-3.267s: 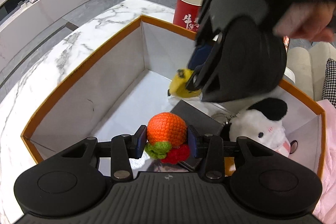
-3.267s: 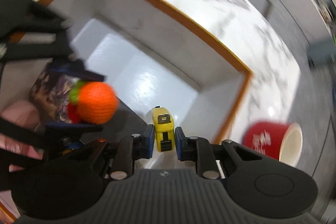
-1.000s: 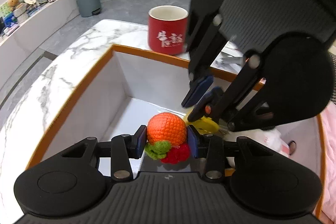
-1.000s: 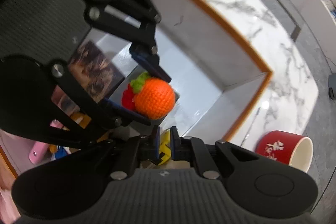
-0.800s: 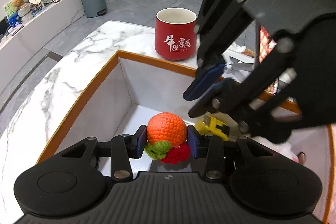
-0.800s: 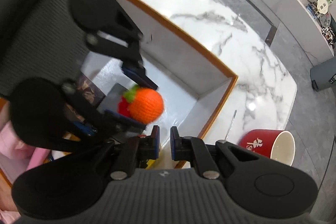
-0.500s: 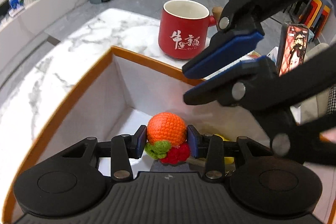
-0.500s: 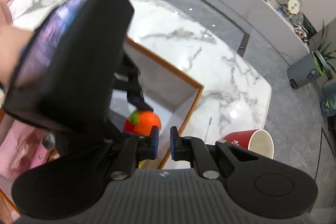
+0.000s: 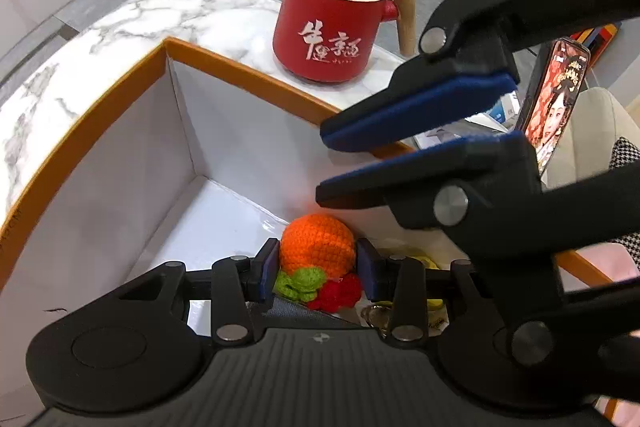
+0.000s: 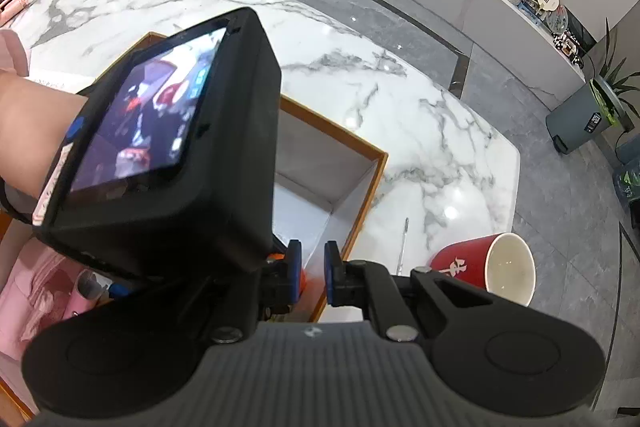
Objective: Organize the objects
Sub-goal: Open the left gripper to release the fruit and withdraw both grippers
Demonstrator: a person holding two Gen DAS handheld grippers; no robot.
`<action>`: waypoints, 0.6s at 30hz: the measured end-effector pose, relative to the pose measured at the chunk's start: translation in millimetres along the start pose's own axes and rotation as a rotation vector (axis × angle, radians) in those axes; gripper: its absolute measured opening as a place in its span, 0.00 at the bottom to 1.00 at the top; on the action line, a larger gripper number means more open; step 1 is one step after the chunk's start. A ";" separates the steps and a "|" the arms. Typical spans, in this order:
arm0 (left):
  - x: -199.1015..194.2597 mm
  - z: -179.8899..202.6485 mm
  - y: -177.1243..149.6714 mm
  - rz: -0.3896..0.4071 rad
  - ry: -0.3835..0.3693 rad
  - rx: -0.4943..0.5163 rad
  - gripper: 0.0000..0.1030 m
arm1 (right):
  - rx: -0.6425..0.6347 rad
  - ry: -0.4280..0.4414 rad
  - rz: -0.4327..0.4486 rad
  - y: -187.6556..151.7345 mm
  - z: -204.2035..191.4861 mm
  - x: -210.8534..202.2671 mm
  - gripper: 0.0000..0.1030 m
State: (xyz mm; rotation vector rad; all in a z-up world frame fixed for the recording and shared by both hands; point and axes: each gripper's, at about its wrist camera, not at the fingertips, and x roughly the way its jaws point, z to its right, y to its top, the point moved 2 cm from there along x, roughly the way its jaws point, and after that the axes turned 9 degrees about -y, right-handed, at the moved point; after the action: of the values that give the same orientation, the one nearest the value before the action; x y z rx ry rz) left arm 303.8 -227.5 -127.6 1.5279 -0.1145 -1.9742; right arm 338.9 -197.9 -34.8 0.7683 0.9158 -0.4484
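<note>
My left gripper (image 9: 318,269) is shut on an orange crocheted fruit (image 9: 318,247) with a green leaf and red berries, held inside a white box with an orange rim (image 9: 256,83). My right gripper (image 9: 400,159) hangs above the box's far right side, its blue pads a small gap apart with nothing between them; in its own view (image 10: 312,275) the gap is empty. A yellow toy (image 9: 424,263) lies on the box floor, mostly hidden behind the left gripper. The left gripper's body (image 10: 160,163) fills much of the right wrist view.
A red mug (image 9: 332,31) with a wooden handle stands on the marble table (image 9: 160,11) just beyond the box; it also shows in the right wrist view (image 10: 488,267). A phone (image 9: 556,99) stands upright at the right. A thin metal rod (image 10: 403,243) lies by the mug.
My right gripper let go of the yellow toy in the box, then rose up and back out of it. My left gripper kept the orange fruit and moved toward the box's far corner.
</note>
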 end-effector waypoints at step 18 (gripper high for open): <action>-35.6 -3.3 -20.2 0.060 0.049 0.013 0.72 | 0.036 0.016 -0.030 -2.9 5.2 3.0 0.13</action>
State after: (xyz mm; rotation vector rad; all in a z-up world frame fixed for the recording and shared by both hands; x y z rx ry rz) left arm 302.8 -191.8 -107.4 1.5622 -0.1515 -1.8921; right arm 341.4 -203.8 -36.5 0.7926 0.9372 -0.4872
